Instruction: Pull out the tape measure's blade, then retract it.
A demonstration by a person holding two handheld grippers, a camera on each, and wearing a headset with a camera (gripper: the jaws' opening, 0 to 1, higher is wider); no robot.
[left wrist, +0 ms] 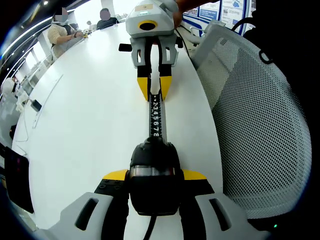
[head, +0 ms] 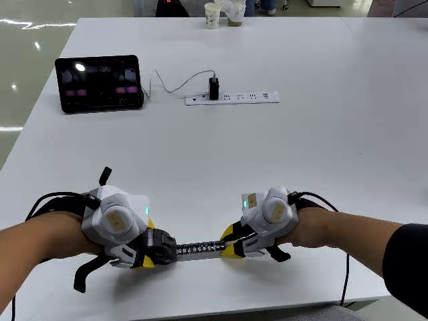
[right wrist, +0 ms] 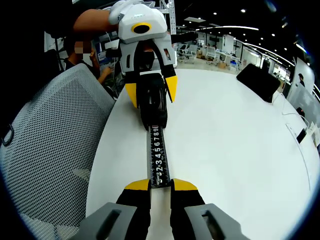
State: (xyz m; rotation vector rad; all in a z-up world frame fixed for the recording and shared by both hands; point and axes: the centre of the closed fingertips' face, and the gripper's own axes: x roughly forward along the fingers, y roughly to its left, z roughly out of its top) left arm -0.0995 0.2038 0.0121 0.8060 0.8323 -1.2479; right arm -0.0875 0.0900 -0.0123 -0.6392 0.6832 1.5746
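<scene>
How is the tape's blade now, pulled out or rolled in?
Partly out: a short numbered blade spans from the case to the right gripper.

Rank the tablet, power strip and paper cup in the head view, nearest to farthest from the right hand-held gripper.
1. Power strip, straight ahead of the right hand-held gripper.
2. Tablet, ahead and well to the left.
3. Paper cup, farthest back, near centre.
</scene>
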